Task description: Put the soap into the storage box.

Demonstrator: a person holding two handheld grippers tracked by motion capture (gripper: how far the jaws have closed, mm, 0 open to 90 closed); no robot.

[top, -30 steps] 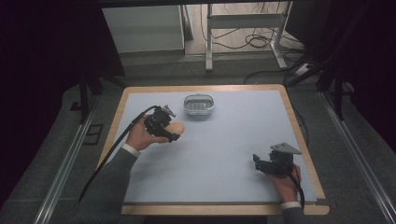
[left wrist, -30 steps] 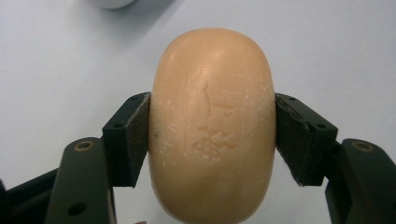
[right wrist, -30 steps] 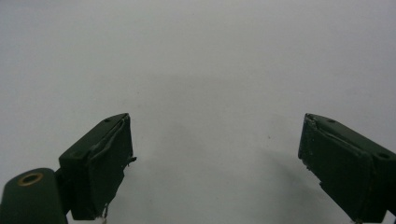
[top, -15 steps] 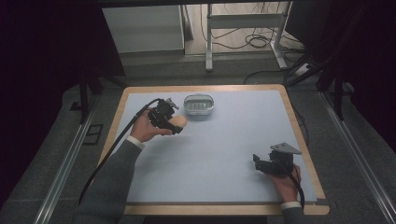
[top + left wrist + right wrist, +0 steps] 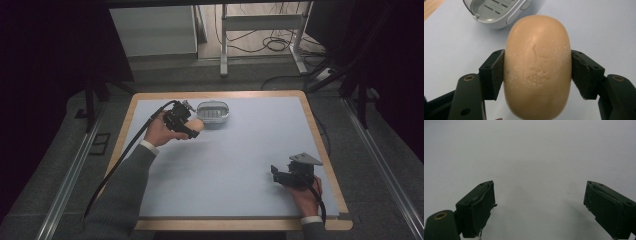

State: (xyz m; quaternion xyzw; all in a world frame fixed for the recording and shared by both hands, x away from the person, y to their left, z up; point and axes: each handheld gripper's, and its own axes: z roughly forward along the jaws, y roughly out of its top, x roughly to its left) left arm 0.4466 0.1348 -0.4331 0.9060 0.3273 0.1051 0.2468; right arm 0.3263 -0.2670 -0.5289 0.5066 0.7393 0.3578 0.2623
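Left gripper (image 5: 537, 75), fingers pinching a tan soap bar (image 5: 537, 67), just near-left of the grey soap dish (image 5: 213, 113); right gripper (image 5: 539, 205), fingers spread, over bare tabletop (image 5: 240, 165) near right.

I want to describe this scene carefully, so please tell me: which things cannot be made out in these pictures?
- Stamped mark on the soap bar, left gripper view: too shallow to read.
- Soap bar's near end, same view: cut off by the bottom edge.
- Soap dish, same view: its far part is cut off by the top edge.
- Left gripper, high view: jaw tips too small to make out, partly behind the hand.
- Right gripper, right gripper view: open jaws cut off at the bottom.
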